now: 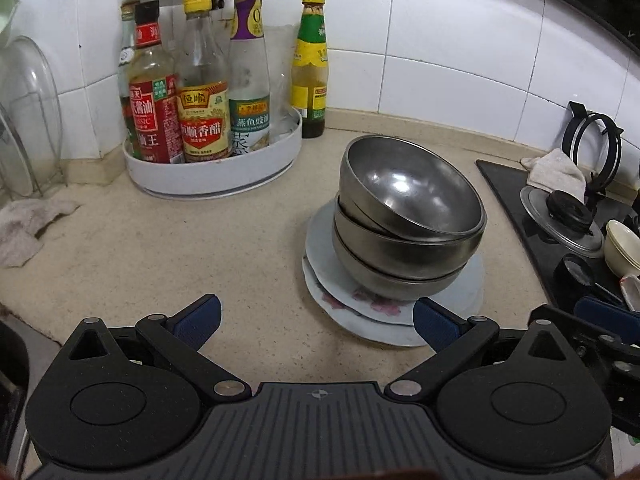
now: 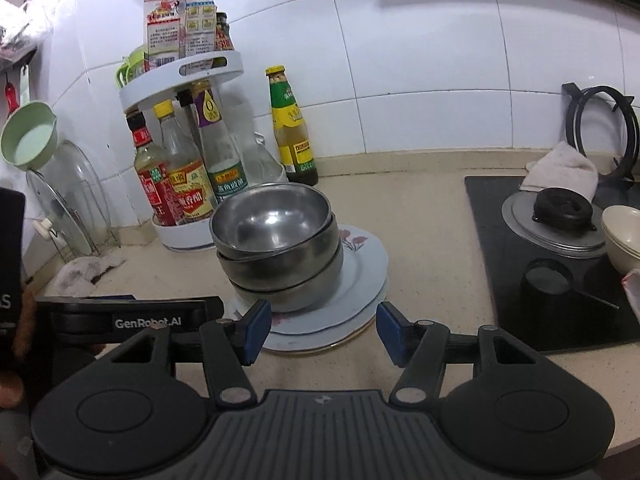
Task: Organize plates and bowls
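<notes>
Three nested steel bowls (image 1: 408,220) (image 2: 276,248) sit tilted on a stack of floral plates (image 1: 394,322) (image 2: 360,280) in the middle of the beige counter. My left gripper (image 1: 318,324) is open, with its right pad (image 1: 434,326) close to the plates' near rim and bare counter between the fingers. My right gripper (image 2: 323,332) is open just in front of the plates, whose near edge shows between the blue pads without touching them. Stacked cream bowls (image 1: 622,248) (image 2: 622,236) stand on the stove at the right.
A two-tier white rack of sauce bottles (image 1: 212,164) (image 2: 188,236) stands behind the bowls, with a green-labelled bottle (image 1: 310,68) (image 2: 294,132) beside it. The black stove (image 2: 520,280) holds a burner cap, a black cup and a cloth. A dish rack with a glass lid (image 2: 76,200) is far left.
</notes>
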A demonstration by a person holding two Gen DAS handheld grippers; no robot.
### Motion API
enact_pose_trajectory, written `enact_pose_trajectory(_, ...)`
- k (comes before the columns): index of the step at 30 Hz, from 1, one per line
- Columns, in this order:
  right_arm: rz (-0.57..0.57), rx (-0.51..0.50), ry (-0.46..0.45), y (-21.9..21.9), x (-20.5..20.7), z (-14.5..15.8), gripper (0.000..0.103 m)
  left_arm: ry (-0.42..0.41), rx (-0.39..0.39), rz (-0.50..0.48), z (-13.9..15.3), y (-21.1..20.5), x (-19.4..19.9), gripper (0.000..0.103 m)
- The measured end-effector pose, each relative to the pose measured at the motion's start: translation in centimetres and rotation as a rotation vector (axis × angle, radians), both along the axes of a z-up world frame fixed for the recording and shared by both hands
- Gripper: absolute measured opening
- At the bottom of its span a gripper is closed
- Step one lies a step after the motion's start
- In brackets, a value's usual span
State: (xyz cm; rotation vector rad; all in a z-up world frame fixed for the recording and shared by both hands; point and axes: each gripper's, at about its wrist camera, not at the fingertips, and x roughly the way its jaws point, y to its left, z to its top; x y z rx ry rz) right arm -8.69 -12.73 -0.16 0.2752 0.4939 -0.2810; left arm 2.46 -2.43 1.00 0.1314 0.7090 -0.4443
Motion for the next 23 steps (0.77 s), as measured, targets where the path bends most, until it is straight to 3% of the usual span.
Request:
enact_pose_trajectory(10, -0.007, 0.017, 0.008, -0.3, 0.4, 0.0, 0.055, 0.006, -0.003, 0.001, -0.4, -0.1, -0.1, 0.103)
enact_pose_trajectory(23, -0.047, 0.033, 0.017, -1.0, 0.7, -0.3, 0.055, -0.061, 0.012, -0.018, 0.1, -0.7, -0.6, 0.103)
